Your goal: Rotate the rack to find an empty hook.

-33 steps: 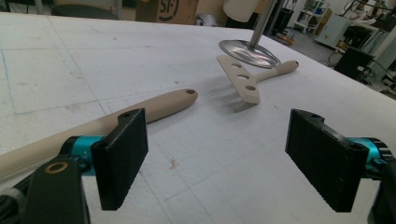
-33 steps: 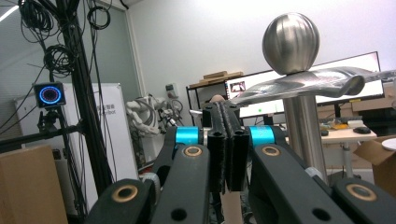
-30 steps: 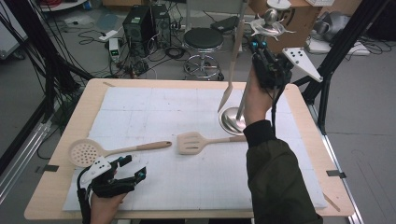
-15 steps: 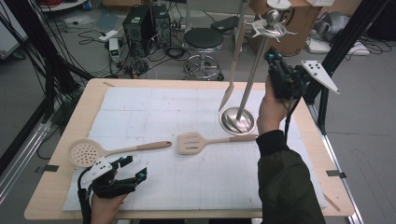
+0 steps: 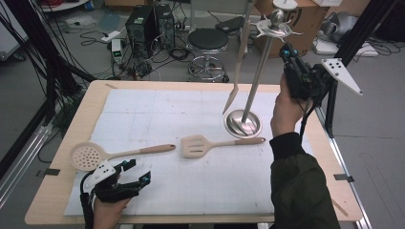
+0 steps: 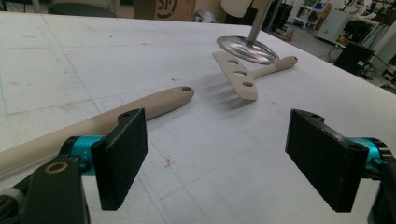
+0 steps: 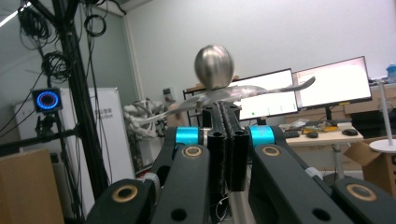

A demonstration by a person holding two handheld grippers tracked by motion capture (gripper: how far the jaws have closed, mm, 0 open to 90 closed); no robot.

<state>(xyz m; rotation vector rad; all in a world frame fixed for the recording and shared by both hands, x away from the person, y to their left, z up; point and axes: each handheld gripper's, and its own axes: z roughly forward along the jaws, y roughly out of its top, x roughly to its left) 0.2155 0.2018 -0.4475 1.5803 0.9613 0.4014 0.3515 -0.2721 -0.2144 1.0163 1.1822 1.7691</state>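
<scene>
1. The rack (image 5: 258,67) stands at the upper right of the high view, with one spatula (image 5: 237,62) hanging on it.
2. The right gripper (image 5: 298,76) is up by the rack top (image 7: 214,65). Its jaws are pressed together and hold nothing.
3. A turner (image 5: 200,145) lies mid-frame, just beside the rack base. A skimmer (image 5: 95,155) lies lower left.
4. The left gripper (image 5: 119,183) rests at the bottom left, jaws wide apart and empty, near the skimmer handle (image 6: 154,103).
5. I think hanging is the step in hand. Next, a gripper should come down and pinch a handle.
</scene>
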